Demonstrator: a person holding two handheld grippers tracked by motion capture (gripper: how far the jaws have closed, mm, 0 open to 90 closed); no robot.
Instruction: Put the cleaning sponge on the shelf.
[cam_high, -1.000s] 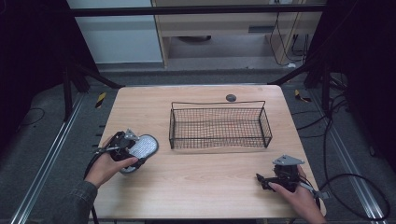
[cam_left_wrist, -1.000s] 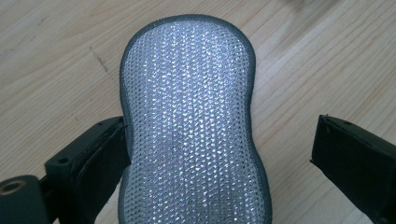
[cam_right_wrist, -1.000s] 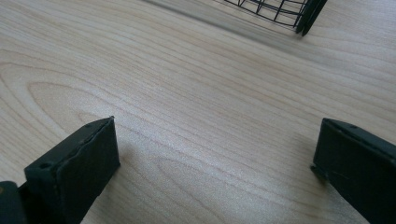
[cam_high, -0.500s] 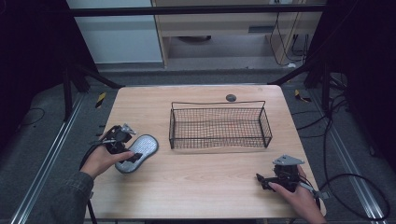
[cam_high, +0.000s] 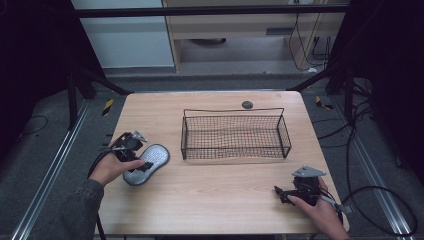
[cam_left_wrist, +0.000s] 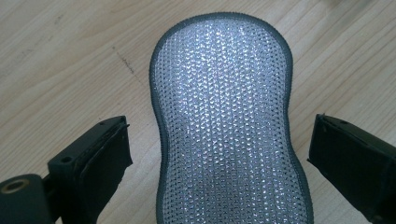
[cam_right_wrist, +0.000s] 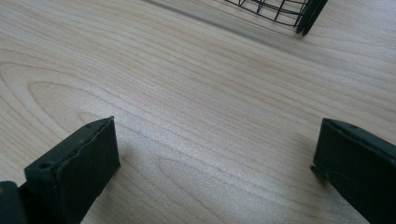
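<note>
The silver, peanut-shaped mesh scouring pad with a grey fabric edge (cam_high: 146, 164) lies flat on the pale wooden table (cam_high: 220, 210), at the lower left of the high view, well apart from the black wire basket (cam_high: 235, 135) in the middle. The left gripper (cam_high: 144, 166) sits over the pad's near end; in the left gripper view the pad (cam_left_wrist: 229, 126) runs up the centre of the frame between the two black jaws, which have just been closing in but stand clear of both its edges, so nothing is gripped yet. The right gripper (cam_high: 279, 192) rests at the lower right of the high view, its jaws wide apart over bare wood, with a basket corner (cam_right_wrist: 306, 14) at the upper right of its own view.

The risk, as I judge it: the pad is thin and soft, so the jaws may fold it or skate over the top instead of catching its sides, and a shallow pinch could let it droop and slip on the lift. Pressing down could also scrape the jaws on the table.

No brand, label or writing can be read on anything here
</note>
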